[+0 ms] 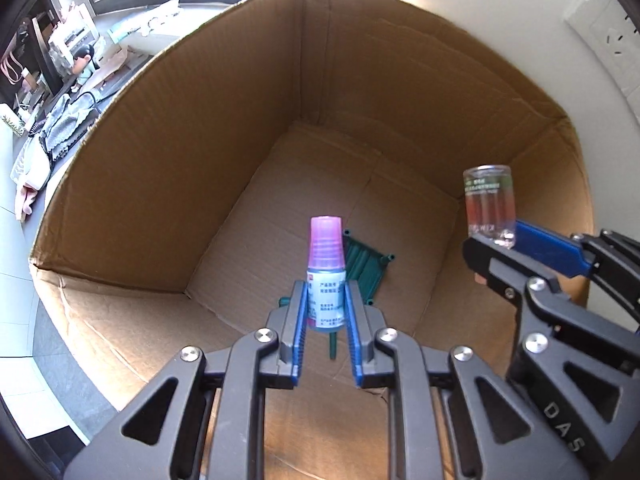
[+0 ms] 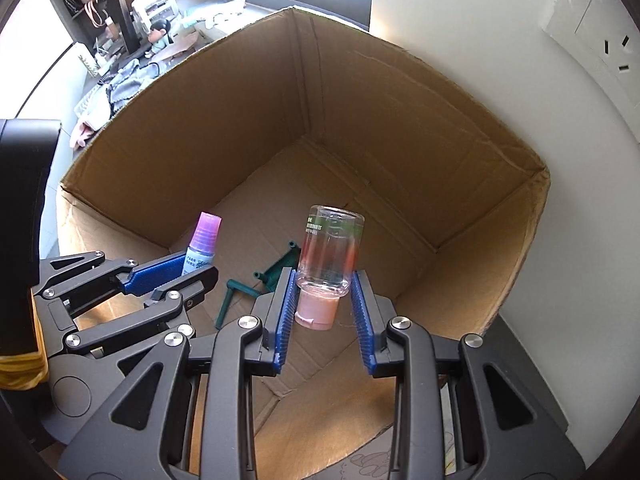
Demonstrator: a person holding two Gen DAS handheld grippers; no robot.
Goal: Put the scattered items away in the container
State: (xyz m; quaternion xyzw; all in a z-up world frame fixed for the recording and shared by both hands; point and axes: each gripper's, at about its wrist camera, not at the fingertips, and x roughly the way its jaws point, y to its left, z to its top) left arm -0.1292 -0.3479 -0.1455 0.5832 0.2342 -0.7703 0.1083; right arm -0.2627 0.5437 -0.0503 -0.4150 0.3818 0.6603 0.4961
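A large open cardboard box (image 1: pixel 168 152) fills both views (image 2: pixel 400 128). My left gripper (image 1: pixel 326 300) is shut on a small spray bottle with a pink cap (image 1: pixel 326 264) and holds it upright above the box floor; it also shows in the right wrist view (image 2: pixel 202 246). My right gripper (image 2: pixel 324 292) is shut on a clear bottle with a pink cap (image 2: pixel 328 252), held cap down over the box; it shows in the left wrist view (image 1: pixel 490 208) at the right. A dark green plastic part (image 1: pixel 366 266) lies on the box floor (image 2: pixel 276 270).
A white wall with a socket (image 2: pixel 612 52) stands right behind the box. A cluttered counter with clothes and a doll (image 2: pixel 158 36) lies to the far left, under a window.
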